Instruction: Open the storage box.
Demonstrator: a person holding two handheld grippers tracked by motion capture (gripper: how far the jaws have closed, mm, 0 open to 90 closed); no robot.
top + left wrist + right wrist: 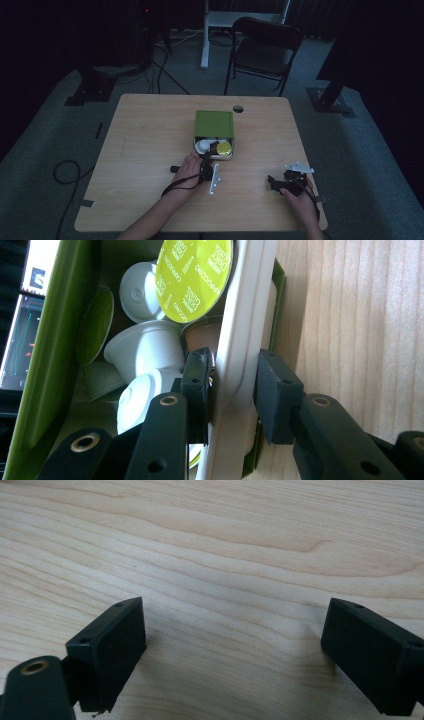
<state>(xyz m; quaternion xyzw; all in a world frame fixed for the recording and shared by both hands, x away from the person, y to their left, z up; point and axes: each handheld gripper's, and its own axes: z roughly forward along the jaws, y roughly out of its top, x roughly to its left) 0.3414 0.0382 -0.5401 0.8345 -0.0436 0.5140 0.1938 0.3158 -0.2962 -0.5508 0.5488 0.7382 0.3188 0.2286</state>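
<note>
A green box (pixel 214 123) lies at the table's middle with its lid folded back. Its white tray (pixel 245 340) holds several coffee capsules: white ones (pixel 142 347) and one with a yellow-green foil top (pixel 195 275). In the high view the white capsule (pixel 203 146) and the yellow-green one (pixel 224 147) sit at the tray's front. My left gripper (pixel 232 390) straddles the tray's near wall, one pad inside and one outside, shut on it. My right gripper (pixel 235 645) stands open over bare wood, and the high view puts it (pixel 272 182) near the front right of the table.
The wooden table (pixel 150 145) has a cable hole (pixel 238 108) behind the box. A black chair (pixel 265 47) stands beyond the far edge. Cables (pixel 67 172) lie on the floor at the left.
</note>
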